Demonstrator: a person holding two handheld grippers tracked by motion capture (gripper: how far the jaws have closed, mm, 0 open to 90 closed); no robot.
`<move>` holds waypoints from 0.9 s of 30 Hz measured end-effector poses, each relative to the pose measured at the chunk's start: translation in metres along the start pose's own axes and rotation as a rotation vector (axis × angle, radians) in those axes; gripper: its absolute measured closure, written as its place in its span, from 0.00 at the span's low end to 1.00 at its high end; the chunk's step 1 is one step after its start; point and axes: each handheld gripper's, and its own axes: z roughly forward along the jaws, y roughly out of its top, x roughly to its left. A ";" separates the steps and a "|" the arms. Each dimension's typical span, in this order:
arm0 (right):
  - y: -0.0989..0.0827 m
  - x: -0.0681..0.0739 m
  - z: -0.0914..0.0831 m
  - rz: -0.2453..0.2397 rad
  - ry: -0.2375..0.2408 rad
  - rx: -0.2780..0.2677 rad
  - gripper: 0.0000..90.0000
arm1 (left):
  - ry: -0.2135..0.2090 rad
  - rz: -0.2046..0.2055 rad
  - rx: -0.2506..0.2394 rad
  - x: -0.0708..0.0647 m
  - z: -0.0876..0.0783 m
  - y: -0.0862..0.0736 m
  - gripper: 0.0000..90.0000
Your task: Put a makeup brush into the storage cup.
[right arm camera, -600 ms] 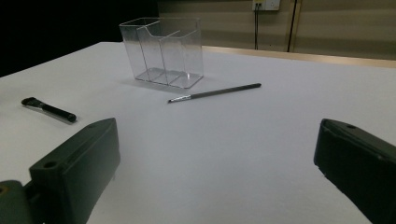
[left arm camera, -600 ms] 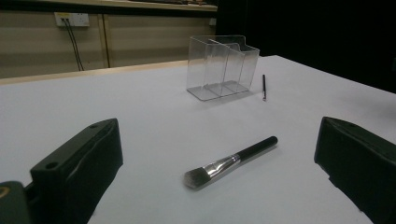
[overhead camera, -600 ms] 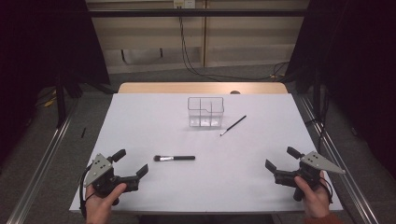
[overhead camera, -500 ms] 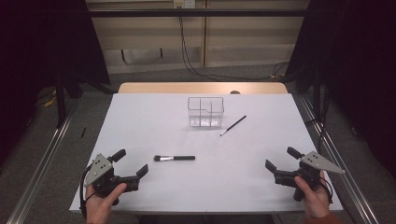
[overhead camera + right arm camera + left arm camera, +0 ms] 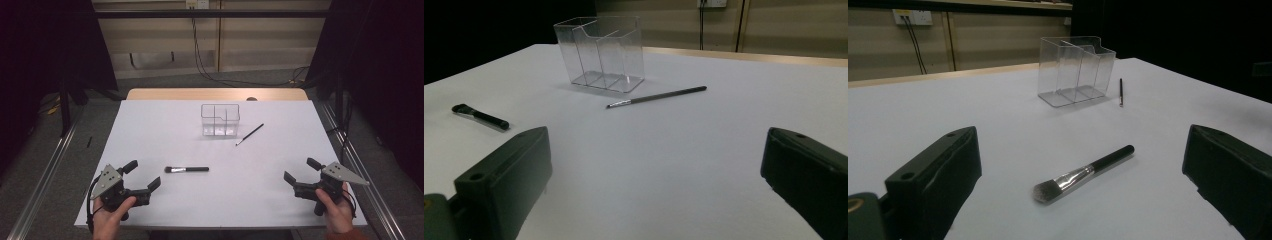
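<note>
Nothing moved since the earlier frame. Left gripper (image 5: 141, 176) and right gripper (image 5: 299, 173) wide open, empty, near the table's front edge. Just ahead of the left: makeup brush (image 5: 187, 169), flat. Probably light, stiff, slim; best pinched mid-handle.

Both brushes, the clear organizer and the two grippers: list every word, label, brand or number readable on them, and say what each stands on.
None: no readable text in any view.
Makeup brush: no print visible on handle or ferrule.
Thin liner brush: too thin to show any marking.
Clear organizer: plain, unlabelled walls.
Left gripper and right gripper: bare black jaws and grey plates, no lettering.
</note>
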 end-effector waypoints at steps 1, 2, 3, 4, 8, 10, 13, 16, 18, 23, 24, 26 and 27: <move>0.000 0.000 0.000 0.000 0.000 0.000 0.00 | 0.000 0.000 0.000 0.000 0.000 0.000 0.03; 0.000 0.000 0.000 -0.004 0.000 -0.001 0.00 | -0.003 0.001 0.004 -0.001 0.001 0.000 0.03; 0.000 0.001 0.000 -0.004 0.001 -0.002 0.00 | -0.007 0.003 0.006 -0.001 0.001 0.001 0.03; 0.000 0.001 0.000 -0.007 0.006 -0.002 0.00 | -0.011 0.007 0.009 -0.001 0.002 0.002 0.03; 0.000 0.002 -0.001 0.004 0.005 -0.006 0.00 | -0.020 0.025 0.001 -0.003 0.005 0.005 0.03; 0.001 0.002 0.000 0.003 0.002 -0.006 0.00 | -0.027 0.029 -0.002 -0.004 0.007 0.007 0.03; 0.001 0.002 0.000 0.002 0.004 -0.007 0.00 | -0.044 0.027 0.002 -0.006 0.010 0.010 0.04; 0.001 0.003 0.001 -0.001 0.008 -0.004 0.00 | -0.049 0.047 -0.006 -0.008 0.012 0.012 0.04; 0.001 0.003 0.001 0.000 0.009 -0.005 0.00 | -0.052 0.054 -0.011 -0.009 0.014 0.014 0.04; 0.001 0.003 0.001 -0.001 0.014 -0.007 0.00 | -0.051 0.047 -0.015 -0.006 0.019 0.018 0.03; 0.001 0.004 0.002 0.001 0.018 -0.008 0.00 | -0.048 0.050 -0.011 -0.006 0.021 0.019 0.03; 0.001 0.004 0.003 0.002 0.020 -0.006 0.00 | -0.053 0.052 -0.011 -0.006 0.022 0.020 0.03; 0.001 0.004 0.003 0.001 0.022 -0.006 0.00 | -0.054 0.053 -0.011 -0.006 0.023 0.021 0.03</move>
